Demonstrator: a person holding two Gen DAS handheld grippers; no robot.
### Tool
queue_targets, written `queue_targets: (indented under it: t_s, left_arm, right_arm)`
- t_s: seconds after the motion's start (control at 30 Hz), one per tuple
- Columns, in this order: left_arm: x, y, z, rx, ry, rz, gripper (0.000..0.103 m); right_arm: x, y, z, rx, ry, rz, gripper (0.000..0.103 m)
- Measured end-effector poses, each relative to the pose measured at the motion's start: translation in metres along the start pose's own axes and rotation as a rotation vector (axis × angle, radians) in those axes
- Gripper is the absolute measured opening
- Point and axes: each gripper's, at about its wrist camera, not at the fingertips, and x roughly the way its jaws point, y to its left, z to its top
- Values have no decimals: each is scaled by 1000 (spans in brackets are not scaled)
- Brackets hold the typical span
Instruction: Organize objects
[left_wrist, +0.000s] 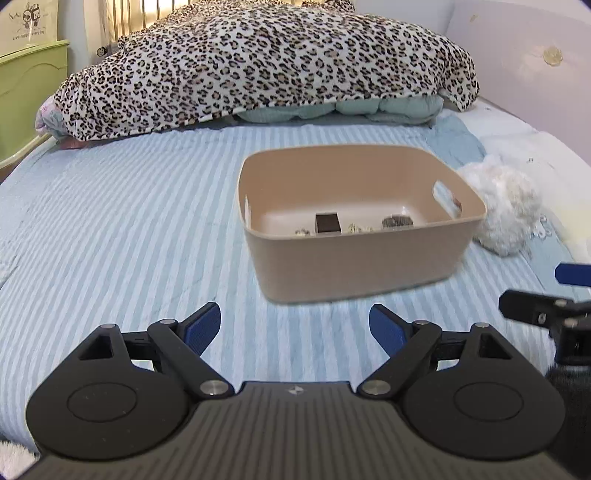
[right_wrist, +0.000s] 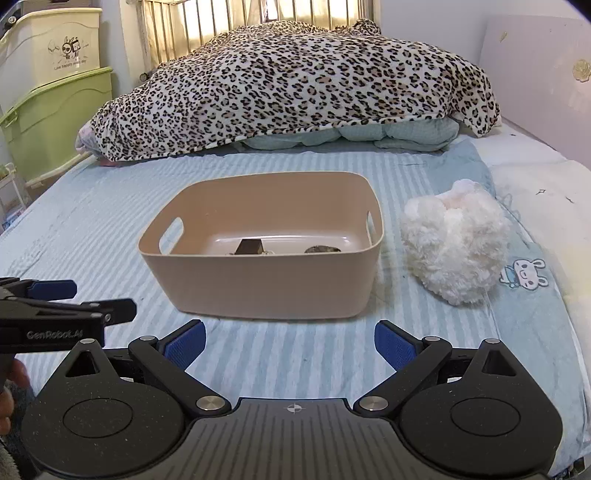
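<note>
A tan plastic bin with handle slots stands on the striped blue bedsheet. Inside it lie a dark brown block, a grey lump and some small pale bits. A white fluffy plush lies on the sheet just right of the bin. My left gripper is open and empty, low over the sheet in front of the bin. My right gripper is open and empty, also in front of the bin. Each gripper shows at the edge of the other's view.
A leopard-print blanket is heaped over teal bedding at the far end of the bed. Green and cream storage boxes stand at the left. A pale wall panel runs along the right side.
</note>
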Motion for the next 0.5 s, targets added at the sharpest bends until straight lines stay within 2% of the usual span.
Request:
queue_targets:
  t_s: [0.5]
  left_arm:
    - [-33,-4,-40,-2,6,-30,88]
  right_arm:
    - [-35,17,-29,-27,-10,6,99]
